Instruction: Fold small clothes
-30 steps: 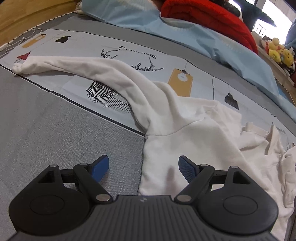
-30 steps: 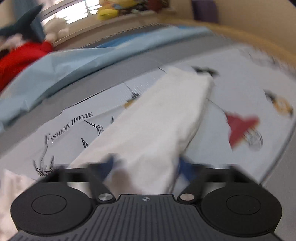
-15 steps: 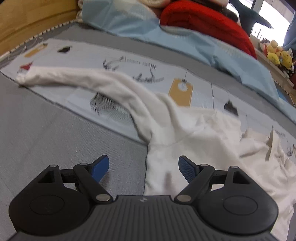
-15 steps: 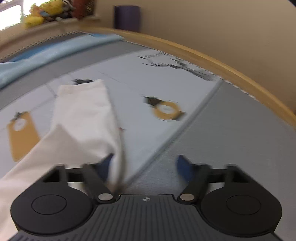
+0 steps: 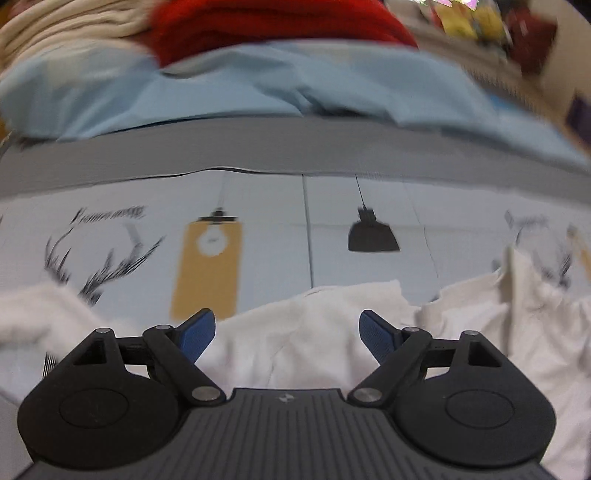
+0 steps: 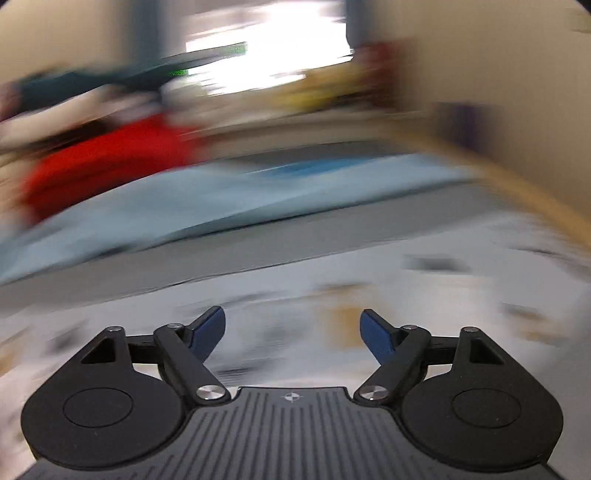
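white garment below left gripper, untouched

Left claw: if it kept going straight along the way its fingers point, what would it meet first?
Most likely the white garment, which lies between and just past the opening left claw, with nothing gripped. Beyond it comes the printed sheet. Blur makes depth uncertain.

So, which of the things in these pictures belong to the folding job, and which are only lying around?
For the job:
- white garment, crumpled on the printed cover
- left gripper, jaws opening, nothing gripped
- right gripper, jaws opening, nothing between them

Just lying about:
- red knit
- light blue cloth
- printed cover
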Available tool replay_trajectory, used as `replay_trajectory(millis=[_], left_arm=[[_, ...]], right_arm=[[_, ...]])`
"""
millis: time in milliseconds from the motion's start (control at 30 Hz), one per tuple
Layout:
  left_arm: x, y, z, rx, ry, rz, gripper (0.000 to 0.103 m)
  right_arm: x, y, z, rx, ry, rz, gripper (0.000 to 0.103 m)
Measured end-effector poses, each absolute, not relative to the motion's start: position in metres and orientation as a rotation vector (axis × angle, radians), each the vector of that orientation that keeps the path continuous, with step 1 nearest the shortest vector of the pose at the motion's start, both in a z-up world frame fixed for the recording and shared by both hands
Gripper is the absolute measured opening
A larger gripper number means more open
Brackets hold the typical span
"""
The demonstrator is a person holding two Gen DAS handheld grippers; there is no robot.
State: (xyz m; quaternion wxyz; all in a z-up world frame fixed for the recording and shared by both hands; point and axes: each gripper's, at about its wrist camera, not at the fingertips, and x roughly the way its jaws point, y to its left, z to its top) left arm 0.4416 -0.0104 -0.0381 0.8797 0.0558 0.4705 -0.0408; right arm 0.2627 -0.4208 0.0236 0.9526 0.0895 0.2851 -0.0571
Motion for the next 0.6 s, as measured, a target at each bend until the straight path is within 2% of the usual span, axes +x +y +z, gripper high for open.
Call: replay_trajectory(millis=[100, 233, 267, 300, 333, 367, 400, 433, 467, 500, 600], left_arm=[[0.463, -0.030, -0.059, 0.200, 1.036, -0.104, 0.089], [0.477, -0.049, -0.086, 0.326, 1.094, -0.149, 0.090], [0.481, -0.053, -0.093, 0.349, 1.110, -0.130, 0.093], [0.482, -0.053, -0.096, 0.350, 1.100, -0.092, 0.103], [0.484, -0.054, -0.098, 0.338, 1.083, -0.068, 0.103], [0.485, -0.054, -0.099, 0.319, 1.075, -0.073, 0.100], [0.484, -0.055, -0.097, 0.299, 1.055, -0.103, 0.082], [0.481, -0.056, -0.092, 0.275, 1.028, -0.158, 0.039], [0.478, -0.058, -0.087, 0.289, 0.999, -0.160, 0.013], [0.477, -0.060, -0.082, 0.309, 0.971, -0.146, 0.000], [0.473, -0.051, -0.061, 0.223, 0.802, -0.069, 0.000]], right_arm=[[0.322, -0.374, -0.001, 0.131, 0.733, 0.141, 0.079], [0.367, -0.326, -0.025, 0.008, 0.775, 0.206, 0.079], [0.377, -0.316, -0.032, -0.045, 0.796, 0.220, 0.079], [0.386, -0.309, -0.040, -0.100, 0.821, 0.215, 0.079], [0.395, -0.304, -0.051, -0.150, 0.852, 0.196, 0.076], [0.401, -0.303, -0.058, -0.177, 0.876, 0.190, 0.042], [0.405, -0.301, -0.065, -0.194, 0.894, 0.179, 0.024], [0.406, -0.303, -0.070, -0.205, 0.888, 0.161, 0.016], [0.404, -0.306, -0.069, -0.202, 0.857, 0.155, 0.009], [0.402, -0.309, -0.065, -0.190, 0.828, 0.155, 0.009], [0.394, -0.323, -0.056, -0.115, 0.701, 0.077, 0.009]])
